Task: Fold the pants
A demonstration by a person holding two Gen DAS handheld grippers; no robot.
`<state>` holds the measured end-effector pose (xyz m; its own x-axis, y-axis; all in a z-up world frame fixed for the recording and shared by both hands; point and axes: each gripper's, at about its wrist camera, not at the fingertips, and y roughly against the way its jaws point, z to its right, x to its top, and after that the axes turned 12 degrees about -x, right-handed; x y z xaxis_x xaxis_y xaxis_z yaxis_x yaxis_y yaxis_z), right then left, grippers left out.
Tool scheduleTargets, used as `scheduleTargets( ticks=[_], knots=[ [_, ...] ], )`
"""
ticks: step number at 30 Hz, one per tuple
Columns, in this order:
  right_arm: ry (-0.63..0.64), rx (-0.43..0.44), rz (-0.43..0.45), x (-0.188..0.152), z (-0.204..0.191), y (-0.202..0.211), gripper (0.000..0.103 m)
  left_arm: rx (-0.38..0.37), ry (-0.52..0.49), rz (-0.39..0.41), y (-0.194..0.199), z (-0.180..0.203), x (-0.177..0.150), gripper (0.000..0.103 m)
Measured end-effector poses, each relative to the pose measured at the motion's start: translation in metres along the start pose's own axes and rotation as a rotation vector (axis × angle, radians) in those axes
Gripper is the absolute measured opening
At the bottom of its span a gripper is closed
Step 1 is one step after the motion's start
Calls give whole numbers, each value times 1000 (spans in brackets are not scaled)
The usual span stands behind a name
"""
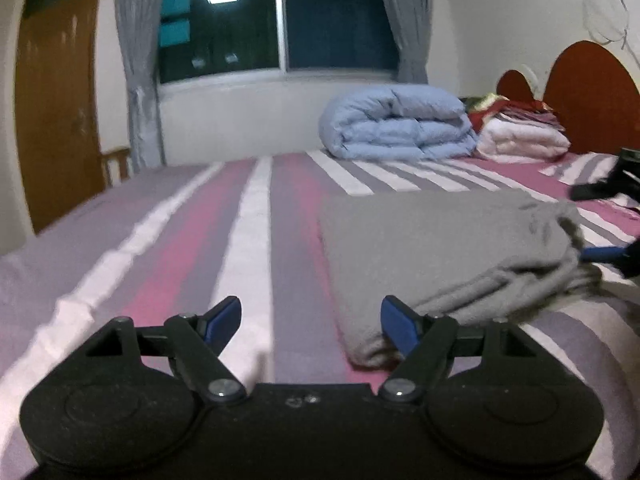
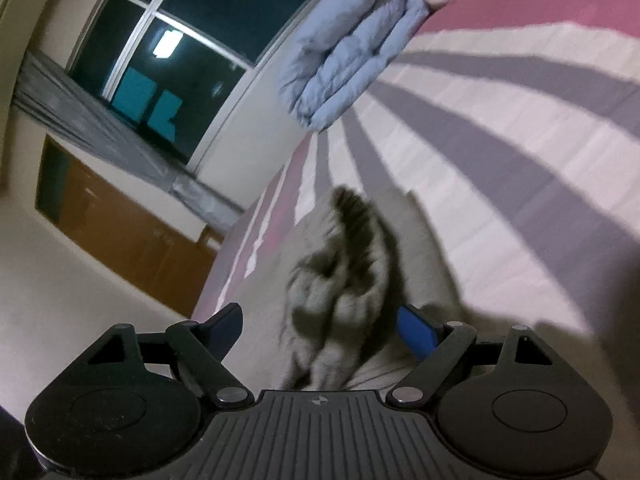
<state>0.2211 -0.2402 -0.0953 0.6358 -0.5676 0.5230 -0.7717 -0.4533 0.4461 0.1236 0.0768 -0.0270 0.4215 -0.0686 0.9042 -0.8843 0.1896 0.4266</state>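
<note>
Risking the loose bunched end of the grey pants point(image 1: 432, 248) springing back and undoing the fold, lying on the striped bed point(image 1: 248, 240), now that right claw point(image 2: 320, 332) and left claw point(image 1: 311, 326) both sit spread, pinching nothing.

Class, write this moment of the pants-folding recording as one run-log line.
task: fold pants | grey pants: folded on striped bed | left gripper: open, empty | right gripper: open, bunched end between jaws, not pinched
</note>
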Motion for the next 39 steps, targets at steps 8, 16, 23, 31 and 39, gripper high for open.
scheduleTargets(
  ticks=[8, 16, 23, 31, 39],
  knots=[
    [6, -21, -29, -10, -12, -24, 84, -18, -35, -105, -18, 1, -15, 69],
    [1, -41, -19, -10, -13, -36, 84, -14, 32, -55, -27, -9, -18, 69],
    [44, -91, -22, -7, -18, -46, 53, -41, 61, -16, -22, -9, -13, 61],
    [12, -55, -25, -6, -12, -46, 56, -84, 33, 12, -24, 4, -9, 58],
    [28, -64, -30, -8, -14, -50, 58, -42, 73, -22, -34, -14, -12, 68]
  ],
)
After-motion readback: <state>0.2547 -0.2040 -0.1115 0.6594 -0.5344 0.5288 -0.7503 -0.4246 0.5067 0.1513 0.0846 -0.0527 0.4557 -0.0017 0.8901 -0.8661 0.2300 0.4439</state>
